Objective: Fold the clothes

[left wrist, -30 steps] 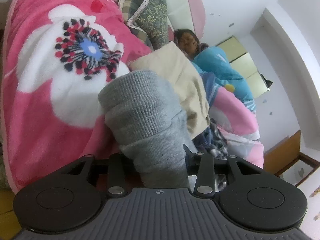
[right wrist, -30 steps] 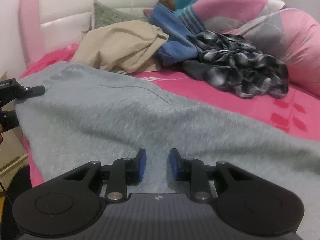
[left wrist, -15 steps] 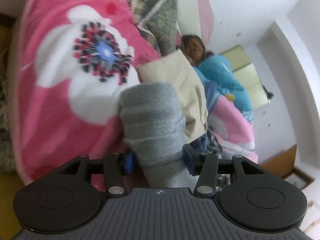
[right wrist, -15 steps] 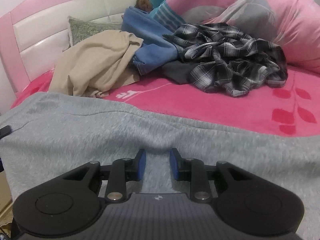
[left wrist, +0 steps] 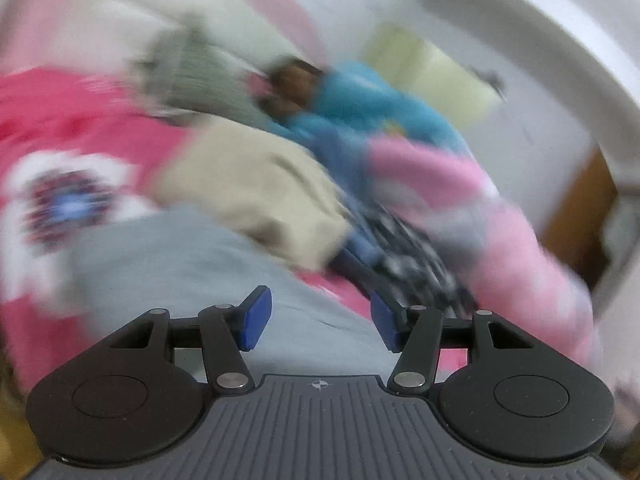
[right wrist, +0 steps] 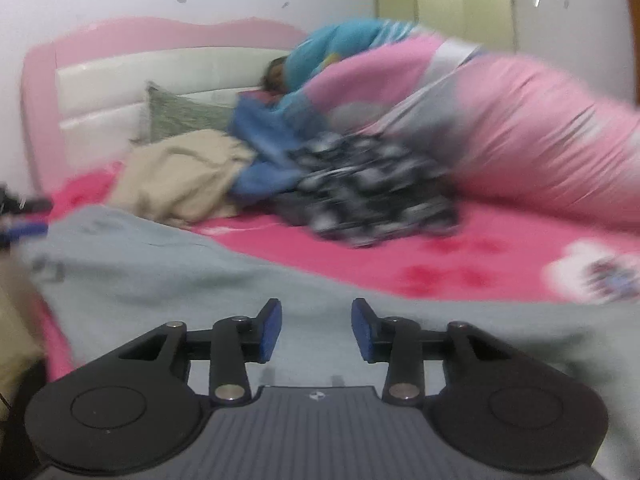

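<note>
A grey sweat garment [right wrist: 192,276] lies spread across the near part of the pink bed, and the left wrist view shows it [left wrist: 172,264] blurred. My left gripper [left wrist: 320,322] hovers over its near edge. Its jaws are opening, and the blue pads [left wrist: 256,320] stand wide apart and press on nothing. My right gripper [right wrist: 316,330] is over the same grey cloth, jaws also opening, with the fabric below the gap and not pinched. A dark blurred shape at the left edge of the right wrist view looks like the left gripper [right wrist: 24,216].
Behind the grey garment lie a beige garment [right wrist: 180,180], a blue one [right wrist: 264,152] and a crumpled black-and-white plaid shirt [right wrist: 368,188]. A rolled pink duvet [right wrist: 520,140] fills the right. A person in blue [right wrist: 332,52] lies by the pillow [right wrist: 180,116] and headboard [right wrist: 100,80].
The left gripper let go of the bunched grey cloth, widened, rose and rolled. The right gripper's jaws spread apart off the grey fabric and it drew back. The garment now lies flat.
</note>
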Motion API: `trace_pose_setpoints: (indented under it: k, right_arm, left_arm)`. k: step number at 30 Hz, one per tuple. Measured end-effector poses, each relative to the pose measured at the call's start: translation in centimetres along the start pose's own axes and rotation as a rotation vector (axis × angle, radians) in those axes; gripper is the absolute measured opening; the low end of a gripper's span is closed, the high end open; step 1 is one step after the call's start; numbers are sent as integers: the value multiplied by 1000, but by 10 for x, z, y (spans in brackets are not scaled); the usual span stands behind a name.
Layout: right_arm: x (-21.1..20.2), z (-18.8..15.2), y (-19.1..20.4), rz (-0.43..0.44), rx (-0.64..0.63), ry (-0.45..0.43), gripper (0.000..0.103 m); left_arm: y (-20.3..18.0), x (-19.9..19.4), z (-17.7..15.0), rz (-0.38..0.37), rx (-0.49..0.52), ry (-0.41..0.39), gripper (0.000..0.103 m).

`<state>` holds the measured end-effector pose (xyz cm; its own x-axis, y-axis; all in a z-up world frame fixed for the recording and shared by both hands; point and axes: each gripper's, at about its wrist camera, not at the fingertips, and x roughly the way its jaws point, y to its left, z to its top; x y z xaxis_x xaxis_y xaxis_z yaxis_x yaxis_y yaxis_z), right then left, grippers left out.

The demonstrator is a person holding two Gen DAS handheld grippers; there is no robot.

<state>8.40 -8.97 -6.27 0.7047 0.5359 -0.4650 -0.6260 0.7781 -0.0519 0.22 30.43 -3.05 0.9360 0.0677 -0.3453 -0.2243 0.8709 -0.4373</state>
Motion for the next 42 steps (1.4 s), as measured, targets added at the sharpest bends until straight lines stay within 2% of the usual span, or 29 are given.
trace_pose_setpoints:
  k: [3,5,10,11,13,14,17,20,25,28,30,31,33,36,39,42]
  right_arm:
    - [-14,1,-39,-145,-78,0,51]
    - [-13,-1,-64,-236,-110,30,55]
    - [12,-20,-107,-312,-165,155,53]
    - [19,-24,-112,-337,-179,173,49]
    - [33,-31,-124,-374,-174,218,29]
    - [36,-32,-129,-378,-160,228,10]
    - [31,-22,-135,-374,-142,182,5]
    - [26,-4,-141,-374,-158,141,5]
    - [57,13,-170,-328,-111,189,5]
    - [87,1,-189,-287,-54,261,9]
    - [108,-13,-201,-258,-13,330,23]
    - [112,-19,-207,-244,14,333,26]
    - [106,-18,-219,-233,90,328,45]
    - [81,-10,-234,-245,167,323,54]
    - [40,-6,-238,-289,145,319,62]
    - [-15,-8,-238,-334,137,267,63]
  left_arm:
    - [-43,54,-2,-23,162,118,56]
    - [-67,83,-11,-14,245,172,56]
    - [-102,117,-37,-42,392,229,56]
    - [-106,121,-42,-35,415,233,56]
    - [-110,129,-47,-16,449,238,56]
    - [-111,131,-49,-3,458,237,56]
    - [-112,137,-52,35,485,236,56]
    - [-112,139,-53,52,499,229,56]
    - [-112,143,-55,81,518,211,56]
    - [-110,147,-57,95,516,214,57]
    - [-108,150,-58,104,506,225,57]
    - [-107,152,-59,111,501,231,57]
    - [-106,153,-59,117,500,240,57]
    - [-106,153,-59,117,501,240,57]
    - [-106,153,-59,119,501,241,58]
    - [-109,153,-60,131,515,241,59]
